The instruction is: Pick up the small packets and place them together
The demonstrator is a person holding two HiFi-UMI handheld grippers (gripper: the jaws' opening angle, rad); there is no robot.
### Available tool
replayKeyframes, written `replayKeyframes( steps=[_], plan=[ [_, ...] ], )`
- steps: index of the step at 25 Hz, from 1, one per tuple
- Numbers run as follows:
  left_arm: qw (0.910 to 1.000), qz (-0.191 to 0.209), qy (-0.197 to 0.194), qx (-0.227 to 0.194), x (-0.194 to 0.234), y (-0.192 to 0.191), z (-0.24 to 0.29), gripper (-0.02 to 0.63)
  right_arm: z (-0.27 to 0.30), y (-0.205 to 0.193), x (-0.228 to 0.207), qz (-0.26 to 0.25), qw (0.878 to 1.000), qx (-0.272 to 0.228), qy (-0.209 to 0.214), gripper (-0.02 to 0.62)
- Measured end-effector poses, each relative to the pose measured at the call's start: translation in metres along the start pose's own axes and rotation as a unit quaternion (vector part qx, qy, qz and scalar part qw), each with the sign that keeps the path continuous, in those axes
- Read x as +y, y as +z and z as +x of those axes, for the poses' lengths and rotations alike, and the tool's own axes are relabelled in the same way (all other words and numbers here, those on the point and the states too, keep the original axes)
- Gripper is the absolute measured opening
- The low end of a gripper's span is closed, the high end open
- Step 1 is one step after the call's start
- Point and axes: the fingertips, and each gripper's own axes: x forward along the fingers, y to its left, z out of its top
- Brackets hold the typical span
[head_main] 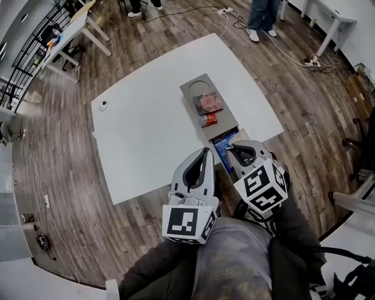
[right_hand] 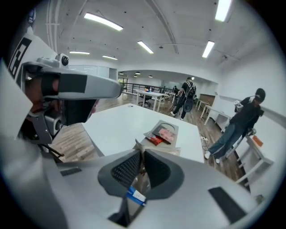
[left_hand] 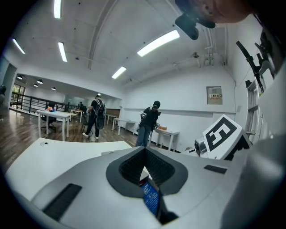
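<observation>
1. White worktop (head_main: 146,135) on a wood-plank floor, open office around it.
2. Left hand-held gripper (left_hand: 144,163): jaws pinched on a blue packet (left_hand: 151,197), above the worktop's near edge.
3. Right hand-held gripper (right_hand: 142,165), crowded just beside it: jaws narrow, clamped on a blue-labelled packet (right_hand: 135,195). Can't tell if it's the same packet.
4. Beyond: grey tray (head_main: 193,88) holding red packets (head_main: 208,120).
5. Far: small white object (head_main: 103,105) near the worktop's left edge, person (head_main: 261,17) standing, cable (head_main: 293,55) on the floor.
</observation>
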Motion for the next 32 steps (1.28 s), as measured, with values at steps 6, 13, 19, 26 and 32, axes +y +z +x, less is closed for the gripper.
replayKeyframes(
  steps=[6, 13, 19, 26, 32],
  plan=[
    [0.9998, -0.004, 0.016, 0.005, 0.025, 0.001, 0.003, 0.003, 0.016, 0.022, -0.008, 0.004, 1.000, -0.016, 0.002, 0.037],
    [0.9995, -0.008, 0.029, 0.004, 0.082, 0.013, 0.033, 0.003, 0.061, 0.068, -0.049, 0.025, 0.999, -0.034, -0.016, 0.037],
    [0.9989, -0.019, 0.040, 0.017, 0.126, 0.014, 0.051, 0.003, 0.106, 0.083, -0.076, 0.043, 0.999, -0.012, -0.027, 0.044],
    [0.9974, -0.041, 0.047, 0.037, 0.155, 0.002, 0.068, 0.003, 0.143, 0.070, -0.083, 0.057, 0.998, 0.036, -0.016, 0.081],
    [0.9969, -0.048, 0.046, 0.042, 0.159, -0.003, 0.078, 0.003, 0.151, 0.065, -0.082, 0.056, 0.997, 0.051, -0.009, 0.083]
  ],
)
